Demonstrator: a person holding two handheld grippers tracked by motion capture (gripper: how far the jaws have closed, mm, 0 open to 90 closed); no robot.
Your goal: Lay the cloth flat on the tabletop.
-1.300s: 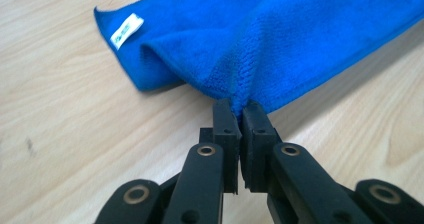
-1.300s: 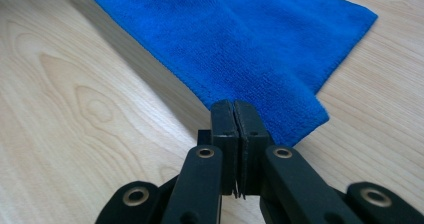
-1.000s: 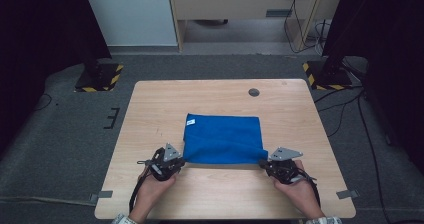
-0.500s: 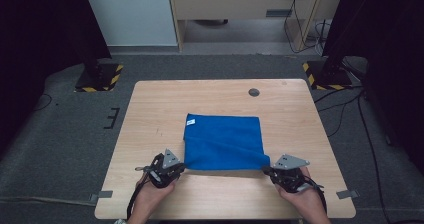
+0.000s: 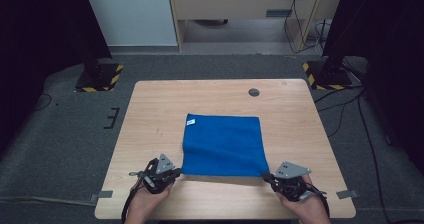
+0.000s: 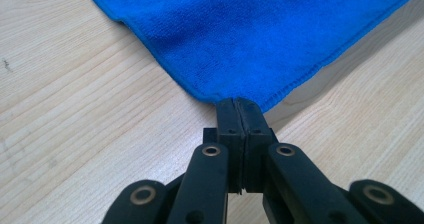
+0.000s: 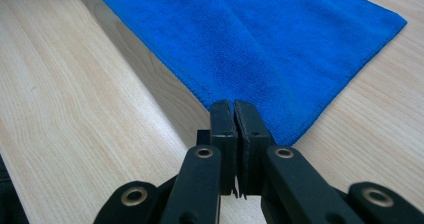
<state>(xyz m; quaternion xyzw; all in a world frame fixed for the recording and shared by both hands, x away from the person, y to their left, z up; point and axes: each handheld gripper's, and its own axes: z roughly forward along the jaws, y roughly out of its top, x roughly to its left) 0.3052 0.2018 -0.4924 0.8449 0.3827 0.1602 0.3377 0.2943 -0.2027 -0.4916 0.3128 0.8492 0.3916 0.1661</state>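
Tongs first: the left tongs (image 6: pixel 235 104) have their black jaws pressed together on the near left corner of the blue microfibre cloth (image 5: pixel 222 144), pinching it. The right tongs (image 7: pixel 235 106) are likewise clamped tight on the cloth's near right corner. From above, the left tongs (image 5: pixel 172 175) and right tongs (image 5: pixel 270 178) sit at either end of the cloth's near edge, each in a hand. The cloth lies spread on the middle of the light wooden table (image 5: pixel 150 114), its near edge lifted slightly and casting a shadow. A small round dark grommet (image 5: pixel 254 92) sits in the tabletop beyond the cloth, well apart from it.
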